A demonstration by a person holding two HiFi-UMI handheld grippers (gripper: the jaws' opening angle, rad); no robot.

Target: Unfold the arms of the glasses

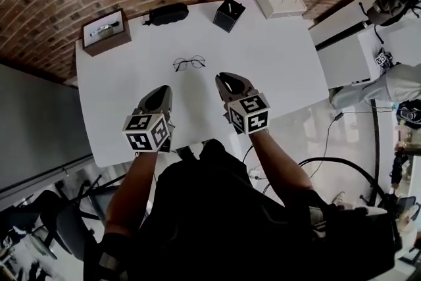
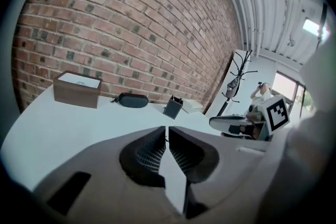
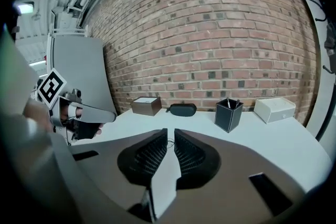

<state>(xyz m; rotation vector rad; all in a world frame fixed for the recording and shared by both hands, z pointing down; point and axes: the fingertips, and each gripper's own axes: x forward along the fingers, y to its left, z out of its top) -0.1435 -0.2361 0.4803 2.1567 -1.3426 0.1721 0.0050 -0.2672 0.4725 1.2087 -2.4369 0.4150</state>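
Thin wire glasses (image 1: pixel 189 63) with round lenses lie on the white table (image 1: pixel 283 62), near its middle. Their arms are too fine to make out. My left gripper (image 1: pixel 160 93) hovers over the table on the near side of the glasses, a little to their left, with its jaws together and nothing in them. My right gripper (image 1: pixel 230 79) hangs near and right of the glasses, its jaws nearly touching and empty. In the right gripper view a sliver of the glasses (image 3: pixel 170 142) shows through the slit between the jaws (image 3: pixel 168 131). The left gripper (image 2: pixel 167 128) points toward the table's back.
Along the back edge stand a brown wooden box (image 1: pixel 105 31) with a white-lined top, a black glasses case (image 1: pixel 168 13), a black pen holder (image 1: pixel 228 14) and a white box (image 1: pixel 281 3). A brick wall rises behind the table. Cables and equipment lie on the floor at right.
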